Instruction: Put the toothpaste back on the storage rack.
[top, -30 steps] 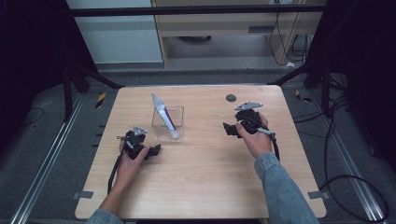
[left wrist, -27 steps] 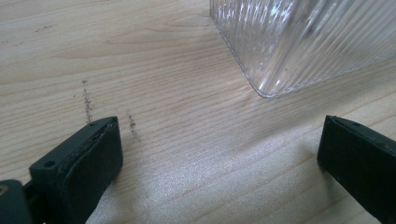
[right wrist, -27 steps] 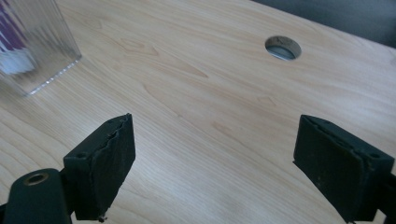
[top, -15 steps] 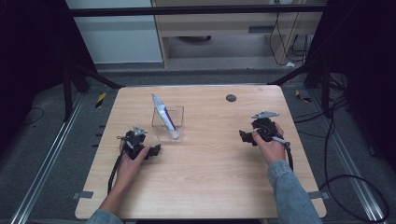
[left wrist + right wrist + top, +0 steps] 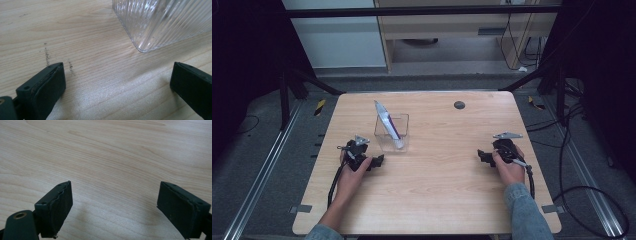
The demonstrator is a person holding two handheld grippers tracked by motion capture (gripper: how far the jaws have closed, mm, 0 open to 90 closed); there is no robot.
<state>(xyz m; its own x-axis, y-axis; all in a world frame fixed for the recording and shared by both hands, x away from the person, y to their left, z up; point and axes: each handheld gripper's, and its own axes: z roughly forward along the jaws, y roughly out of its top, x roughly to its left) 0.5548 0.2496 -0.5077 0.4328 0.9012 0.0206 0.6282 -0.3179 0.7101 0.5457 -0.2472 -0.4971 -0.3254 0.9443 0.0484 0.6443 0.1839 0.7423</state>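
Nearest the person, at about 7 o'clock on the wooden counter (image 5: 427, 200), the left hand (image 5: 349, 172) rests low with the left gripper (image 5: 374, 161) on the wood, pointing toward 2 o'clock. In the left gripper view its black fingers (image 5: 45, 87) stand wide apart with nothing between them; bare wood grain and a few dark specks lie in the gap, and the ribbed clear corner of the container (image 5: 160, 22) sits just beyond, apart from both fingers.

At about 4 o'clock the right hand (image 5: 508, 167) holds the right gripper (image 5: 482, 156) on the counter, pointing toward 9 o'clock. The right gripper view shows its fingers (image 5: 57, 207) also spread wide, empty, over plain wood.

Farther out, near the counter's middle and slightly toward 11 o'clock, the clear container (image 5: 393, 134) stands upright. A slim packet (image 5: 387, 122) with a white top and purple lower part leans inside it, tip tilted toward 11 o'clock.

Farthest, near 12 o'clock, a small dark round disc (image 5: 459, 105) lies flat, well apart from everything else.
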